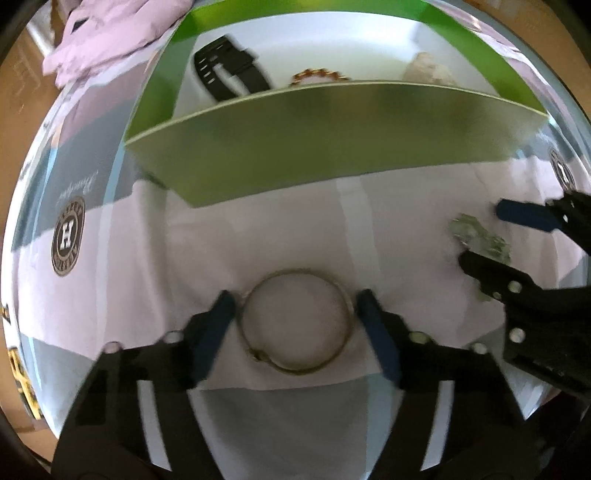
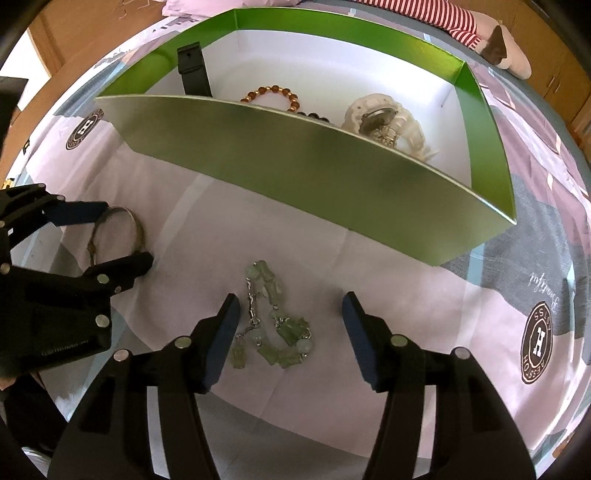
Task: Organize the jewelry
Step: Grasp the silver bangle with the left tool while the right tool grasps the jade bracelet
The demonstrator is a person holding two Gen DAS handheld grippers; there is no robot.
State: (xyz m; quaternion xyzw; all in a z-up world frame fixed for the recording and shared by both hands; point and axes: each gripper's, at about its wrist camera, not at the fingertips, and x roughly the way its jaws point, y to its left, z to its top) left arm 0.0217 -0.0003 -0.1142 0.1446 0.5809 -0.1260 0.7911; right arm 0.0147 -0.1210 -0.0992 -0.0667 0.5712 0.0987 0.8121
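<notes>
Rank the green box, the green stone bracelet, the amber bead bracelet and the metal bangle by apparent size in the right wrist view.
1. Green box, by far largest.
2. Green stone bracelet, though it lies nearest the camera.
3. Metal bangle and amber bead bracelet look alike; both are partly hidden, so unranked.

A pale pink and grey patchwork bedsheet (image 2: pixel 424 295) with round brown logo badges (image 2: pixel 538 342) is covering the bed. A crumpled lilac cloth (image 1: pixel 110 33) is lying at the far left, and a red-and-white striped soft toy (image 2: pixel 461 22) is resting at the far right.
</notes>
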